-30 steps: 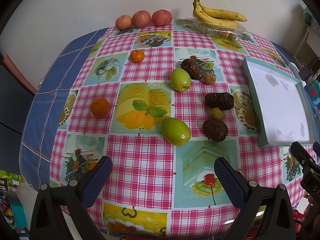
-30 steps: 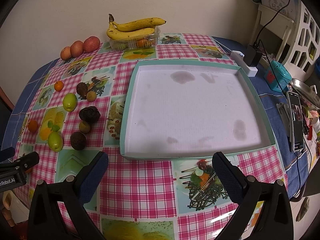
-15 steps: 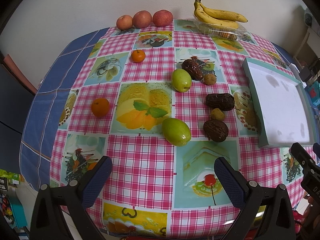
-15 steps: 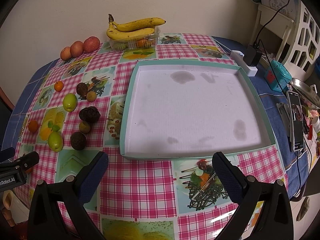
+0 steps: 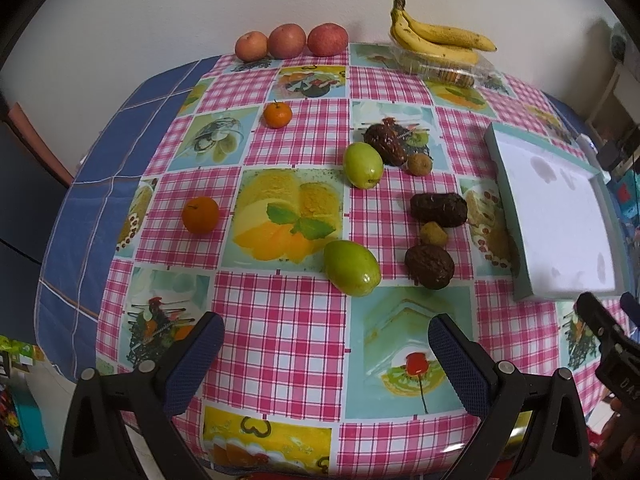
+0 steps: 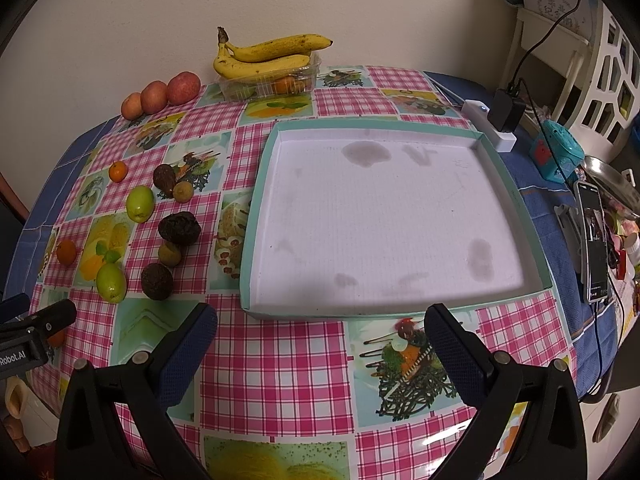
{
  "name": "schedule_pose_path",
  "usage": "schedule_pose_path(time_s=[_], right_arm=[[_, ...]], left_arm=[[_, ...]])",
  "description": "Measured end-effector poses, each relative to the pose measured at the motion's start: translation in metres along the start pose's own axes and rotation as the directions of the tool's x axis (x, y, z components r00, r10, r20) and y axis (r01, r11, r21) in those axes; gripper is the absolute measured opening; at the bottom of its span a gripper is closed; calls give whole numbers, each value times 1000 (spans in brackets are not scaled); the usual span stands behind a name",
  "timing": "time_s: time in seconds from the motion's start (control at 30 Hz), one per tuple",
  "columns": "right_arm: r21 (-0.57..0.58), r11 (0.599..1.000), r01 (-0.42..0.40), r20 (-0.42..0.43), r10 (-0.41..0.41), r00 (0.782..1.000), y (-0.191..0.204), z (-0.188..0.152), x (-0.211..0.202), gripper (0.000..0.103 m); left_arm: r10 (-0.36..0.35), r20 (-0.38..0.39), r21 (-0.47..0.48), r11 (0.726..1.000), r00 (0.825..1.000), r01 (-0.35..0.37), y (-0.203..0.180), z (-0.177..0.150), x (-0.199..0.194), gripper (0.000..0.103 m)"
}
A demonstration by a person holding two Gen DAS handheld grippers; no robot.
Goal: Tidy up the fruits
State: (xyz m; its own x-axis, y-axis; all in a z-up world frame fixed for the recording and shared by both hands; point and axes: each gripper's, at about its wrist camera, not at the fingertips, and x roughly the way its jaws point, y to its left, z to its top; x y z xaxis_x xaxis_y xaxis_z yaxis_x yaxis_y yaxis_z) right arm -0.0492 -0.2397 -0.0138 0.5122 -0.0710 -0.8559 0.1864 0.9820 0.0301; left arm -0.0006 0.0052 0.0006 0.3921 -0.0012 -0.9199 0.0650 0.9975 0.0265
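Left wrist view unchanged: left gripper (image 5: 326, 342) stays open above tablecloth (image 5: 280, 320).

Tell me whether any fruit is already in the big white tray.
No: the tray holds nothing but a few stains, and the loose fruit, such as the nearest green fruit, lies on the tablecloth beside it.

This looks like a home. A table with a bright food-picture tablecloth (image 6: 280, 360) stands by a wall. A phone (image 6: 594, 240) and charger (image 6: 508, 110) lie nearby.
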Motion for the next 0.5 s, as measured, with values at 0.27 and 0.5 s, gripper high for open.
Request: schedule_pose_path(time_s=[0.27, 0.5], right_arm=[[5, 987, -162, 47, 162, 986, 16, 14, 0, 103], [-57, 965, -258, 34, 260, 965, 47, 22, 9, 94]], left_arm=[[-9, 45, -116, 993, 999, 14, 16, 8, 1, 101], [-53, 22, -208, 976, 998, 57, 25, 18, 15, 91]])
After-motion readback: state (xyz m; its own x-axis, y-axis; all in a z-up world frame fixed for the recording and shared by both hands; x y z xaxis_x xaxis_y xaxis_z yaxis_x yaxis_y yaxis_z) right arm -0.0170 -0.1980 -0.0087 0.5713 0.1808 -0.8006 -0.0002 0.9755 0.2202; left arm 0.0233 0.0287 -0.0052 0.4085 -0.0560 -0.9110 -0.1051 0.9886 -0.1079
